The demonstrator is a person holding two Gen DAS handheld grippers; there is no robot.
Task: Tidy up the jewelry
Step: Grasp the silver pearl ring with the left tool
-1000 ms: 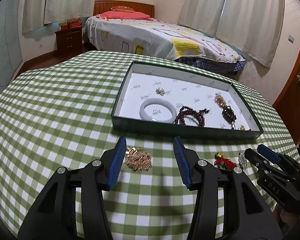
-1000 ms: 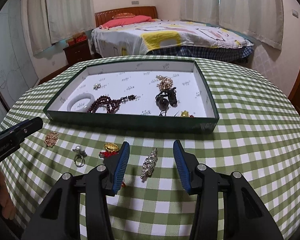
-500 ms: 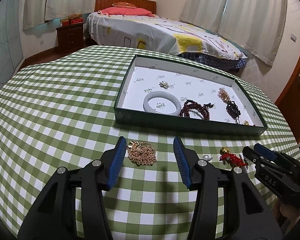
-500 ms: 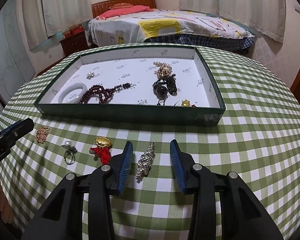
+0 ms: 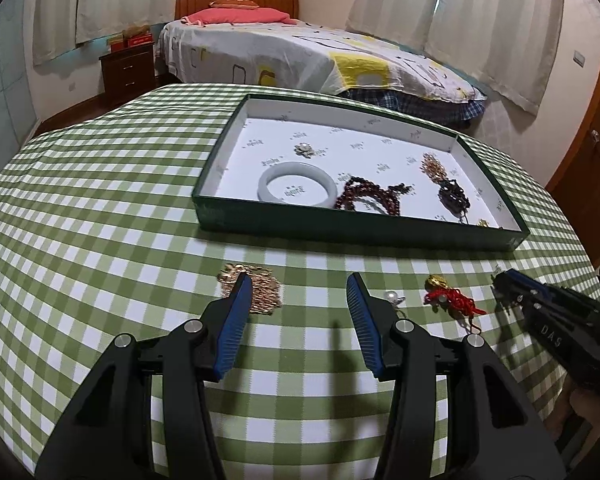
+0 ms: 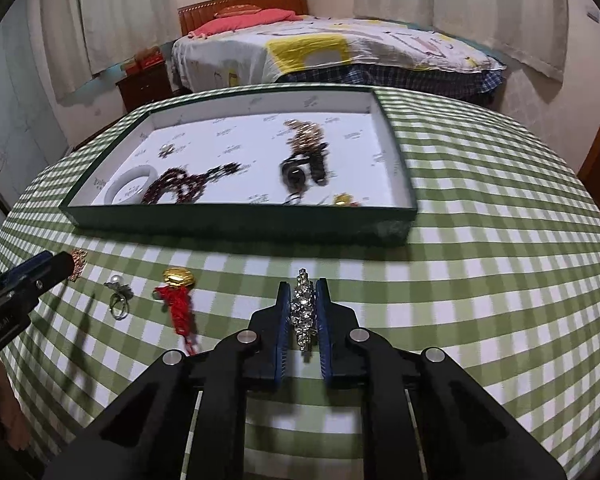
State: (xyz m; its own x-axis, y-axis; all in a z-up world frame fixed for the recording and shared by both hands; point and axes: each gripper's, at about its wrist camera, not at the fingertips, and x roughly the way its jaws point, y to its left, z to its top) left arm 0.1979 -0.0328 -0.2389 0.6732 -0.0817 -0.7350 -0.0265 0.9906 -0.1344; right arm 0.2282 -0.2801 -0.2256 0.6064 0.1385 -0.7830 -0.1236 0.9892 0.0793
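Observation:
A green tray with a white floor (image 5: 340, 234) (image 6: 236, 224) sits on the checked table and holds a white bangle (image 5: 298, 184), dark red beads (image 5: 368, 198) and other pieces. My right gripper (image 6: 303, 286) is shut on a rhinestone brooch (image 6: 303, 312) just in front of the tray. My left gripper (image 5: 300, 284) is open, low over the cloth, with a gold chain (image 5: 256, 288) by its left fingertip. A pearl ring (image 5: 394, 298) (image 6: 118, 292) and a gold charm with red cord (image 5: 448, 296) (image 6: 178, 292) lie loose between the grippers.
The round table (image 5: 80, 220) has a green-and-white checked cloth and drops off at its edges. A bed (image 5: 300, 52), a nightstand (image 5: 128, 70) and curtains stand beyond it. The right gripper also shows at the right of the left wrist view (image 5: 504, 280).
My right gripper has closed on the rhinestone brooch, which lay between its open jaws before. My left gripper has shifted right, so the gold chain now lies by its left finger.

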